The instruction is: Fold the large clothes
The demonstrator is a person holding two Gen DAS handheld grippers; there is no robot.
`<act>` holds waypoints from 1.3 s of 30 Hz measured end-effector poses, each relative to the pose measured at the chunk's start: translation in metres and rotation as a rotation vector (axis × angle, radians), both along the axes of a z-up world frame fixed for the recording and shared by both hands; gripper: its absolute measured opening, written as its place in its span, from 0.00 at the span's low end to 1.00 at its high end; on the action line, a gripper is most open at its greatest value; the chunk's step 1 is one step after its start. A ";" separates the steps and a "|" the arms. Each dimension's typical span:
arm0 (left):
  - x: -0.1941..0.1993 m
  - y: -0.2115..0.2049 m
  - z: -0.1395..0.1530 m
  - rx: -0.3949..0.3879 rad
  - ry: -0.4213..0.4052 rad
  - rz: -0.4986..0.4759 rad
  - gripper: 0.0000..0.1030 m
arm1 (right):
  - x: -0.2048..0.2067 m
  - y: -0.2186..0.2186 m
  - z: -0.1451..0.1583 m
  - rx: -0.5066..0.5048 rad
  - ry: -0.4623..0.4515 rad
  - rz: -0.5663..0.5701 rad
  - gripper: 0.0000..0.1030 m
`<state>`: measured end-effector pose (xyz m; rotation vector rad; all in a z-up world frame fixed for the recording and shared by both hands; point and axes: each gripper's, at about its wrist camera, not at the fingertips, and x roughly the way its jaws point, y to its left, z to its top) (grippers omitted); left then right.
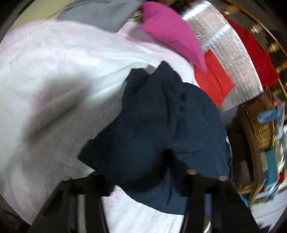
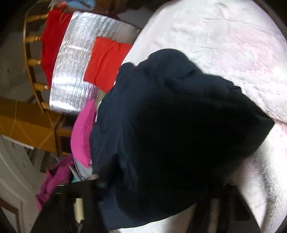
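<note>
A dark navy garment (image 1: 152, 125) lies crumpled on a white, faintly pink blanket (image 1: 53, 80). My left gripper (image 1: 143, 177) reaches into its near edge; the cloth bunches between the two black fingers (image 1: 89, 193) and hides their tips. In the right wrist view the same navy garment (image 2: 179, 134) fills the middle and drapes over my right gripper (image 2: 154, 190), whose black fingers (image 2: 84, 190) stand on either side of the bunched cloth. Whether either gripper's pads press on the fabric is hidden.
A pink garment (image 1: 170, 30) and a grey cloth (image 1: 100, 12) lie beyond the navy one. A folded red piece (image 1: 213, 80) rests on a silver mat (image 1: 224, 44). More red cloth (image 1: 254, 53) hangs by a wooden rail. A wicker basket (image 1: 263, 130) stands at right.
</note>
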<state>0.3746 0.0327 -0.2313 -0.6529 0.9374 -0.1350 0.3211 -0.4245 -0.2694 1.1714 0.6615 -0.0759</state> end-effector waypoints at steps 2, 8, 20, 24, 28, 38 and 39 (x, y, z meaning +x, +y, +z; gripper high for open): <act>-0.004 -0.008 0.009 0.072 -0.052 -0.028 0.25 | 0.000 0.005 0.012 -0.076 -0.003 0.016 0.41; -0.009 -0.005 0.018 0.108 -0.109 -0.039 0.15 | -0.010 0.009 0.021 -0.110 -0.022 0.022 0.33; -0.009 -0.010 0.015 0.241 -0.053 -0.043 0.30 | -0.017 -0.002 -0.001 -0.012 0.079 0.051 0.56; -0.028 -0.014 0.036 0.351 -0.076 -0.050 0.52 | -0.035 0.002 0.017 -0.082 0.108 0.074 0.71; -0.069 -0.014 0.075 0.459 -0.215 -0.023 0.67 | -0.065 0.019 0.052 -0.244 0.084 0.125 0.72; -0.170 -0.033 0.195 0.667 -0.517 -0.001 0.88 | -0.142 0.094 0.164 -0.662 -0.069 0.238 0.80; -0.177 -0.034 0.201 0.670 -0.527 0.003 0.89 | -0.151 0.097 0.174 -0.692 -0.085 0.238 0.83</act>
